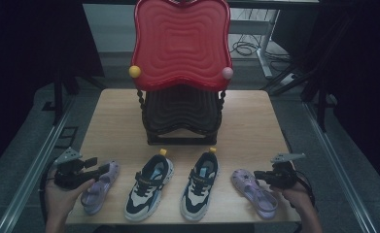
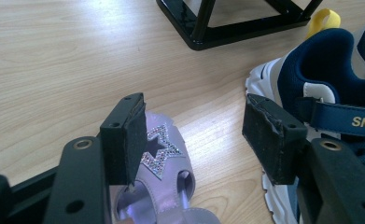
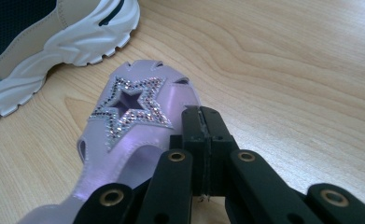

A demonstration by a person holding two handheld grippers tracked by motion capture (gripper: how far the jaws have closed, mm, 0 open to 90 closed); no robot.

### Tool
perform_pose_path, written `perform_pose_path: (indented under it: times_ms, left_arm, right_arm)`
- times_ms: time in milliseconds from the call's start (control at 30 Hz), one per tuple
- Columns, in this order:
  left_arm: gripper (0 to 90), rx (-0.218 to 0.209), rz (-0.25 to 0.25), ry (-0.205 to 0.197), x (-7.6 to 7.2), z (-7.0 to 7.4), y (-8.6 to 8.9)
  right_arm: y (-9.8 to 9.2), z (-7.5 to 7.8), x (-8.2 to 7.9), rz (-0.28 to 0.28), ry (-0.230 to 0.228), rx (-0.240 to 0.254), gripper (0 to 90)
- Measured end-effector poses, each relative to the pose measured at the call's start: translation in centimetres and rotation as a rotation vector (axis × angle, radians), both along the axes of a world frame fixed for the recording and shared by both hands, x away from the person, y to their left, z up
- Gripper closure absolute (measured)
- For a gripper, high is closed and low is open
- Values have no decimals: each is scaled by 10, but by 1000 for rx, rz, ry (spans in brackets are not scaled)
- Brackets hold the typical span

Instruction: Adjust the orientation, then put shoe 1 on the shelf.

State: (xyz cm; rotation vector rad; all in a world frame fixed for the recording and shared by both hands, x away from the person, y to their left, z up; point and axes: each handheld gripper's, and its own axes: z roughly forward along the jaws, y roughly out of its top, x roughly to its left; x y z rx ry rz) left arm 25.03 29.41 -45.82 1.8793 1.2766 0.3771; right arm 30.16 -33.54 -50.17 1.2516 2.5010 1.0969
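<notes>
Your left gripper (image 1: pixel 100 169) stands wide open at the near left of the worktop (image 1: pixel 119 116). In the left gripper view one pad (image 2: pixel 129 135) sits against the side of the left lilac sandal (image 2: pixel 164 161), whose glittery star strap lies between the jaws, while the other pad is well clear of it, beside the left navy-and-white sneaker (image 2: pixel 329 93). Nothing is gripped.

Your right gripper (image 1: pixel 258 174) has its jaws pressed together, with nothing between them. It hovers over the right lilac sandal (image 3: pixel 133 121); whether it touches the strap cannot be told. That sandal lies at the near right of the worktop, just beside the right navy-and-white sneaker (image 1: pixel 199 184).

The two sneakers stand side by side between the sandals, in front of the black rack (image 1: pixel 180 121) carrying the red tray (image 1: pixel 180 43).
</notes>
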Motion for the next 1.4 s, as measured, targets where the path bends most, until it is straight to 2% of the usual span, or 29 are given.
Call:
perform_pose_path:
  times_ms: [400,667,867,1100,1400]
  left_arm:
    - [401,7,-5,-9,-3,3,2]
    - [400,1,7,-24,-8,8,8]
    - [400,3,15,-24,-13,8,10]
    - [399,19,5,-10,-11,7,5]
    - [399,29,37,-26,-14,13,11]
  right_arm:
    - [-8,21,-18,-54,-108,31,892]
    - [-5,34,-30,-34,-147,34,887]
    - [-3,36,-34,-14,-147,38,845]
    - [-1,35,-36,13,-124,56,767]
    - [-6,34,-47,-4,-116,58,693]
